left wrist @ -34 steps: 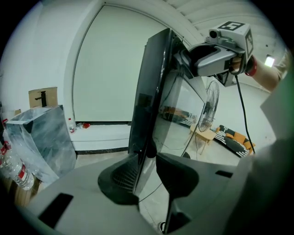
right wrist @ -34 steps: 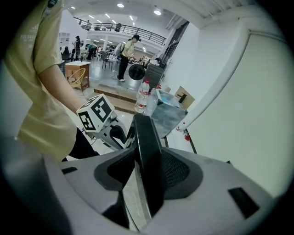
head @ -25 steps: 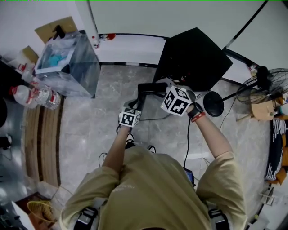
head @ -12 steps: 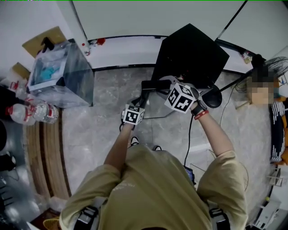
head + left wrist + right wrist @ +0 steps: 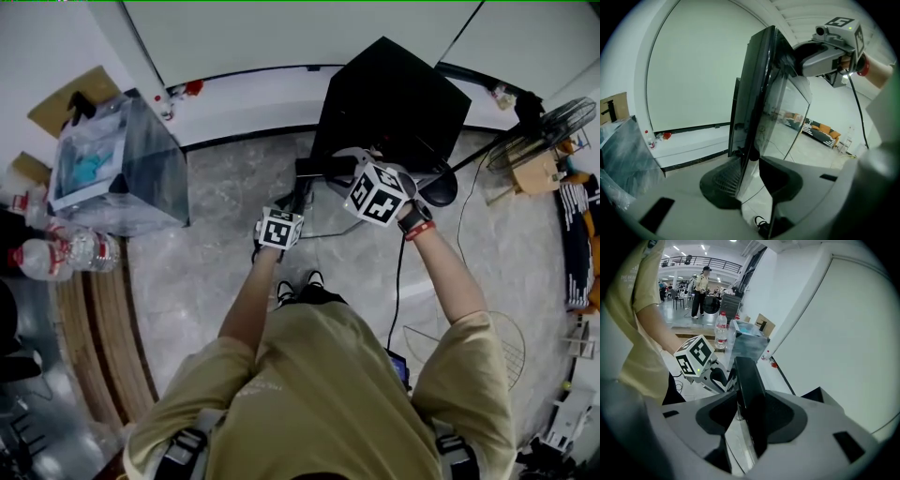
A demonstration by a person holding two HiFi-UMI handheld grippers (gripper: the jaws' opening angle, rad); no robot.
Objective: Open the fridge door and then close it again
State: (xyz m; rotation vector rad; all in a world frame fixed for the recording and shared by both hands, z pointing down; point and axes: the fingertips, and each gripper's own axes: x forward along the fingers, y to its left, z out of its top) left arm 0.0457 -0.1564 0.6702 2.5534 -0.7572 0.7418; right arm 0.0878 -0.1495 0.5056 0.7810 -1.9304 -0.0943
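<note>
Both grippers have shifted toward the fridge (image 5: 394, 103); left gripper (image 5: 750, 165) and right gripper (image 5: 749, 409) each clamp the fridge door (image 5: 759, 93) edge.

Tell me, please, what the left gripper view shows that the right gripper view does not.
Only the left gripper view shows the right gripper from outside, high on the fridge door, and a shoe. Only the right gripper view shows the left gripper from outside, a water bottle and people far behind. Both show the fridge door's black edge clamped in that gripper's own jaws, plus the clear wrapped box.
</note>
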